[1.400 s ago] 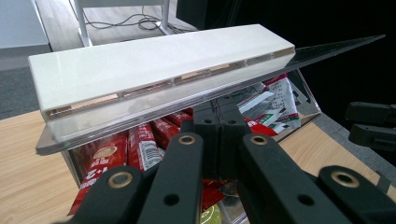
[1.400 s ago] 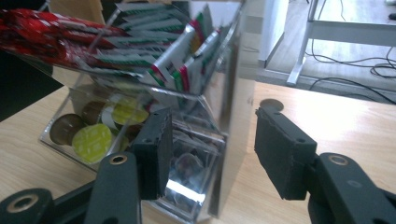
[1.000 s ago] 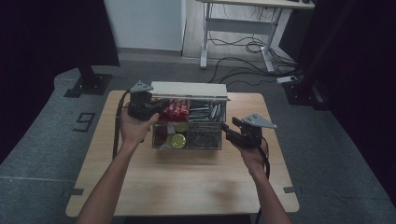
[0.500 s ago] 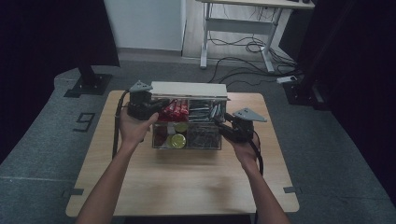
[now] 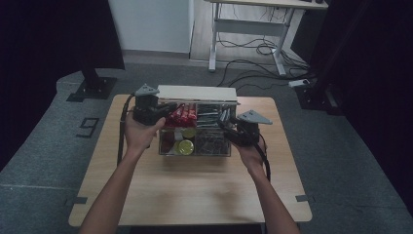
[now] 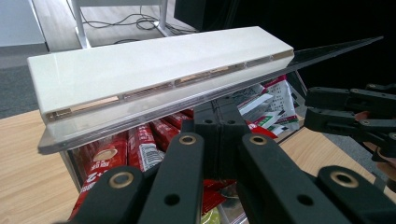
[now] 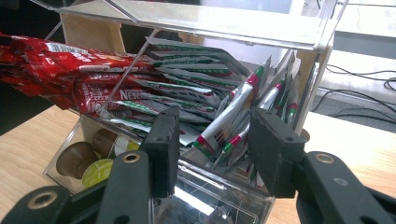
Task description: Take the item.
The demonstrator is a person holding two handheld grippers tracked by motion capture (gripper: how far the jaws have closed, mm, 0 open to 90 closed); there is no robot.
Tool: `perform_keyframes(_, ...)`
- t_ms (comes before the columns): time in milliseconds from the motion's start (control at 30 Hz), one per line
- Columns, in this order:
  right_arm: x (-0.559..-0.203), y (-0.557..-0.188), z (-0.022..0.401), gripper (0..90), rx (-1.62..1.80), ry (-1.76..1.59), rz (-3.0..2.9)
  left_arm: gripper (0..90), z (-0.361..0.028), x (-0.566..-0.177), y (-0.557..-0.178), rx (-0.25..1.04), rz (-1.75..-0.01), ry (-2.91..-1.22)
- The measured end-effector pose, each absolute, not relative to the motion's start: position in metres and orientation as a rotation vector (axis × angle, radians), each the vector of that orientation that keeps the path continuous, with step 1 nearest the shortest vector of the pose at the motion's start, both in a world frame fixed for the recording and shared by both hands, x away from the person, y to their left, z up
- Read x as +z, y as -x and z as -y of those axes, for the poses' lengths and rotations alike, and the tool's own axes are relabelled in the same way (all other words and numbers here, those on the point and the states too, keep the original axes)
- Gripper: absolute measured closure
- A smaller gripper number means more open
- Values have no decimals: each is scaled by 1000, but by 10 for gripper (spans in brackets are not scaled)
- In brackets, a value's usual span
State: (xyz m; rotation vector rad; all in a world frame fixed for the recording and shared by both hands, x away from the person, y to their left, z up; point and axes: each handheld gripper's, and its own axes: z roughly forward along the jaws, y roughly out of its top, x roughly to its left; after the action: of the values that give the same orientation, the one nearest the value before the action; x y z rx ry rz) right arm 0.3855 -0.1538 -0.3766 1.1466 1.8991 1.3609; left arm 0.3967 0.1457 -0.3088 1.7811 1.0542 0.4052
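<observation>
A clear acrylic box [image 5: 195,152] stands mid-table with its white-topped lid [image 5: 197,92] [image 6: 154,70] raised. Inside lie red sachets [image 5: 182,114] [image 7: 60,65], green-and-white sachets [image 7: 224,121] and round capsules [image 5: 185,146] [image 7: 77,158]. My left gripper [image 5: 160,114] [image 6: 217,122] is shut at the box's back left, its tips just under the lid's clear edge. My right gripper [image 5: 225,122] [image 7: 210,135] reaches in from the right end. Its jaws have just been closing and stand partly open around the green-and-white sachets, with the pads not visibly pressing.
The box sits on a light wooden table [image 5: 195,195] with bare wood in front and at both sides. A white desk frame with cables [image 5: 253,44] stands on the floor beyond. Dark curtains flank the scene.
My right gripper has moved left to the box's right end, and its jaws have narrowed a little. The left gripper and the lid have stayed put.
</observation>
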Motion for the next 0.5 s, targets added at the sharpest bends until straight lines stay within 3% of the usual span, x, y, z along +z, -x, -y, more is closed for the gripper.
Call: perform_keyframes(500, -376, -397, 146, 571, 1327, -1153, -1895, 896, -147, -308, -396, 403, -1052, -1785)
